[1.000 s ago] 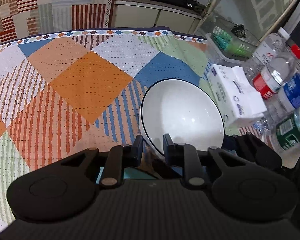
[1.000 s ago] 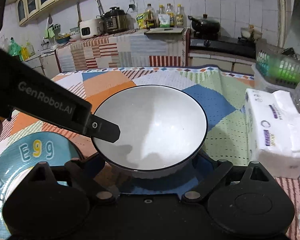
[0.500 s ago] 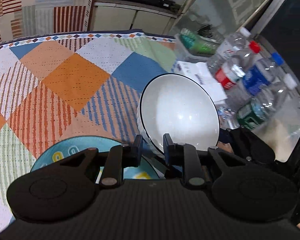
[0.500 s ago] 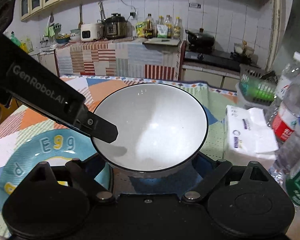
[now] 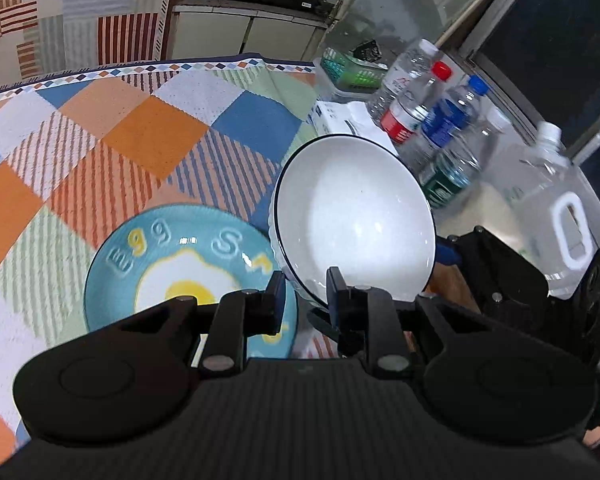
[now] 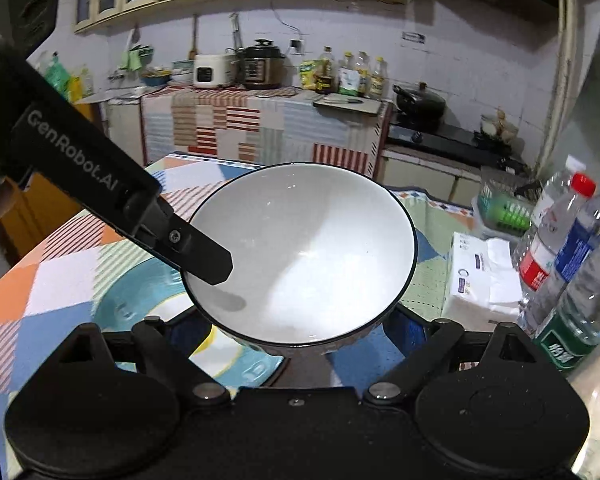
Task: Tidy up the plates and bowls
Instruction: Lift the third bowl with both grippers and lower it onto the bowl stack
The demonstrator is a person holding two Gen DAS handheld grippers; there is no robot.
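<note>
A white bowl with a dark rim (image 5: 356,220) (image 6: 312,252) is held in the air above the table. My left gripper (image 5: 303,292) is shut on its near rim, one finger (image 6: 196,252) inside the bowl. My right gripper (image 6: 300,344) holds the bowl from below, its fingertips hidden under it. A blue plate with a fried-egg picture (image 5: 180,264) (image 6: 140,300) lies on the checked tablecloth (image 5: 148,132), below and left of the bowl.
Several water bottles (image 5: 440,120) (image 6: 560,248), a large clear jug (image 5: 548,216), a tissue pack (image 6: 480,276) and a green basket (image 5: 352,72) stand along the table's right side. A kitchen counter with appliances (image 6: 260,68) is behind.
Both grippers have lifted the bowl and carried it back and right. The blue plate has come into view beneath it, and more bottles show on the right.
</note>
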